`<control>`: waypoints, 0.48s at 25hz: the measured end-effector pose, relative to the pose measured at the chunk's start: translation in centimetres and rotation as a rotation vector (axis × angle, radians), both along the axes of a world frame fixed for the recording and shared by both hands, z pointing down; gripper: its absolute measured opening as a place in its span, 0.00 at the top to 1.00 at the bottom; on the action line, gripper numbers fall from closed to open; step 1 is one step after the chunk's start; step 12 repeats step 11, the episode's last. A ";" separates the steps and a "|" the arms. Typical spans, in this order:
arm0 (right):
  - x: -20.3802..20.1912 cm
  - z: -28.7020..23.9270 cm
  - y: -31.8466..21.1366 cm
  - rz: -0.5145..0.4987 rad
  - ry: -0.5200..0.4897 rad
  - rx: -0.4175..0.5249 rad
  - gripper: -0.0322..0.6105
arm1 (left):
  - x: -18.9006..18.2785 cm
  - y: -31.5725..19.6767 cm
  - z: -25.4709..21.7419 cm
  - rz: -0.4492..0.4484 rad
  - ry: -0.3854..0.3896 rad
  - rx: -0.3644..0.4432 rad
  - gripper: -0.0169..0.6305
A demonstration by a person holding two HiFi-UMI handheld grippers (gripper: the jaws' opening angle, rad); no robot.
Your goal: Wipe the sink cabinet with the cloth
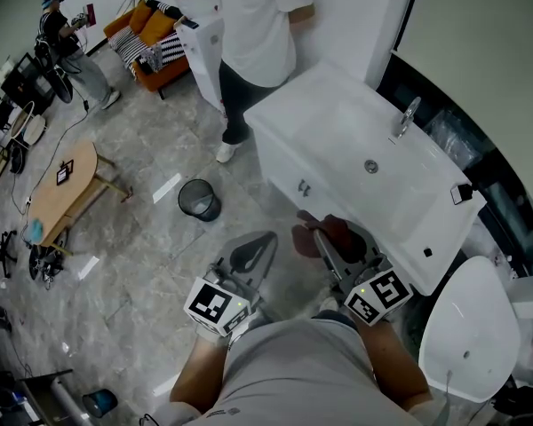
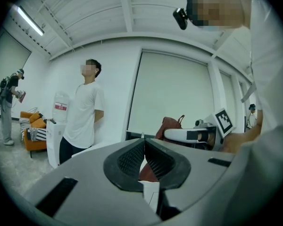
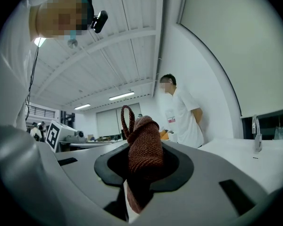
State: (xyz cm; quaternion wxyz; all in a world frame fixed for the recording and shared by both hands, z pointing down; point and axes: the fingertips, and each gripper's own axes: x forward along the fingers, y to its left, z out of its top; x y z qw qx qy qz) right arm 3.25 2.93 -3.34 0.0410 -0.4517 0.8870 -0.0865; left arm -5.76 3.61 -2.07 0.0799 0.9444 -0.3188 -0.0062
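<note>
The white sink cabinet point(image 1: 284, 162) with its basin point(image 1: 355, 136) and faucet point(image 1: 407, 115) stands at the right of the head view. A brown-red cloth point(image 1: 329, 231) hangs bunched in front of the cabinet's near lower side, with my right gripper point(image 1: 322, 238) shut on it. In the right gripper view the cloth point(image 3: 144, 149) sticks up between the jaws, its loop on top, and the sink top point(image 3: 254, 159) lies to the right. My left gripper point(image 1: 253, 254) is shut and holds nothing, left of the cloth. The left gripper point(image 2: 144, 153) faces the cloth point(image 2: 171, 125).
A person in a white shirt point(image 1: 249, 34) stands at the cabinet's far left end. A black waste bin point(image 1: 199, 199) sits on the marble floor left of the cabinet. A white toilet point(image 1: 466, 327) is at the lower right. A wooden table point(image 1: 62, 189) stands far left.
</note>
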 end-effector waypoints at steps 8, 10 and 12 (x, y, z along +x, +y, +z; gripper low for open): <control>0.0 0.4 0.7 0.005 -0.015 -0.014 0.80 | -0.3 0.6 0.1 -0.001 0.006 -0.002 0.96; -0.1 0.5 0.8 0.006 -0.020 -0.015 0.80 | -0.4 0.7 0.2 0.000 0.007 -0.001 0.96; -0.1 0.5 0.8 0.006 -0.022 -0.015 0.80 | -0.4 0.8 0.2 0.001 0.008 0.000 0.95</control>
